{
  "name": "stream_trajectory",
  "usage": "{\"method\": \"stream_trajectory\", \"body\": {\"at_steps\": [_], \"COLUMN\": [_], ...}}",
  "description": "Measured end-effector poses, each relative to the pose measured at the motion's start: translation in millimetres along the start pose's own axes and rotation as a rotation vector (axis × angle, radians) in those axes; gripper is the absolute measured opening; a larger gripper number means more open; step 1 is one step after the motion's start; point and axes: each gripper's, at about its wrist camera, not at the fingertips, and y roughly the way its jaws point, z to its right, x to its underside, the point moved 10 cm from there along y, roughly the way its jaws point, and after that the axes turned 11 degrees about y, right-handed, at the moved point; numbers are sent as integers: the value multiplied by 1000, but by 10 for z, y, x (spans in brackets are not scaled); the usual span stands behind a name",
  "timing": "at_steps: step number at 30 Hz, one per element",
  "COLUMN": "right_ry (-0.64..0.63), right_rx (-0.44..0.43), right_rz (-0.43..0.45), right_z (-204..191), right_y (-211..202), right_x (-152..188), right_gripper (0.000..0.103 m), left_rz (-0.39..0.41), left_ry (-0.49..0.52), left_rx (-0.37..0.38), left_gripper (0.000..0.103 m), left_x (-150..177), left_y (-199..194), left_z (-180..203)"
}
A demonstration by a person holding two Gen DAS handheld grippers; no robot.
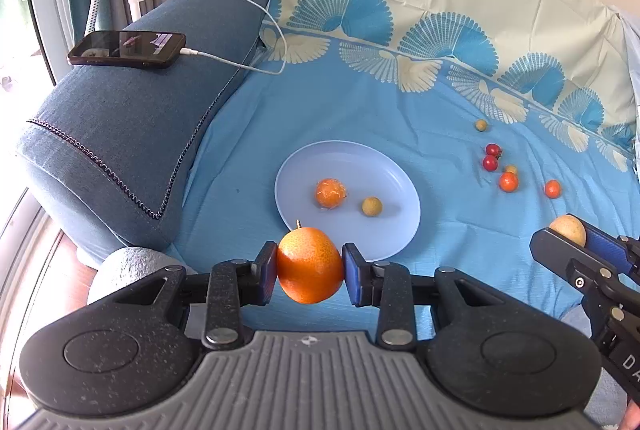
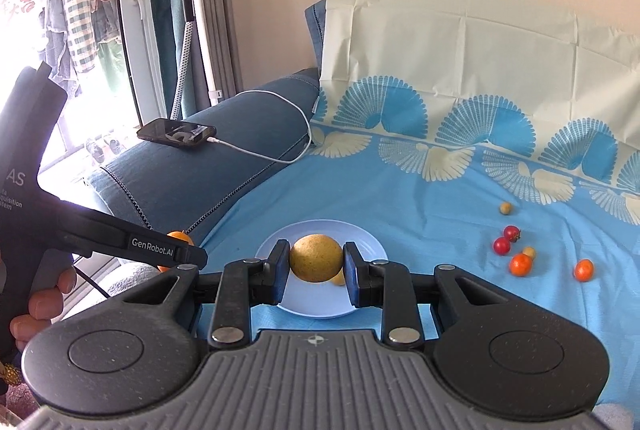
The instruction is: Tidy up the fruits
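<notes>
My left gripper [image 1: 310, 272] is shut on an orange [image 1: 310, 266], held just in front of the near rim of a pale blue plate [image 1: 384, 173]. On the plate lie a peeled tangerine [image 1: 331, 193] and a small yellow-green fruit [image 1: 371, 206]. My right gripper [image 2: 316, 266] is shut on a round yellow fruit [image 2: 316, 257] above the same plate [image 2: 370, 242]; it also shows at the right edge of the left wrist view, the yellow fruit [image 1: 570, 228] in its jaws. Loose on the blue cloth lie two red cherry tomatoes [image 1: 492, 155], two small orange fruits [image 1: 509, 181] and small yellow-green ones [image 1: 481, 125].
A blue sofa armrest [image 1: 132, 133] stands left of the plate, with a phone [image 1: 128, 49] on it and a white charging cable [image 1: 240, 63]. The patterned cloth [image 1: 360, 101] covers the seat and backrest. A garment steamer stand [image 2: 188, 29] and a window are at the far left. A person's hand [image 2: 44, 302] holds the left gripper.
</notes>
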Motion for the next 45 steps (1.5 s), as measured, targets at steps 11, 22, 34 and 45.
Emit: {"method": "stream_trajectory", "body": {"at_steps": [11,22,34,45], "right_ry": [-3,7,14,16], "right_rx": [-1,0,3,7], "right_rz": [2,-12,-28,-47], "right_z": [-2,22,26,38], "right_y": [-6,40,103,176], "right_x": [18,17,24,55], "right_gripper": [30,30,30,30], "left_rz": [1,-7,-16,-30], "left_ry": [2,5,1,-13], "left_rx": [5,9,13,15], "left_gripper": [38,38,38,38], "left_x": [6,-17,-11,4], "left_y": [-9,50,97,182], "left_z": [15,32,33,-11]}}
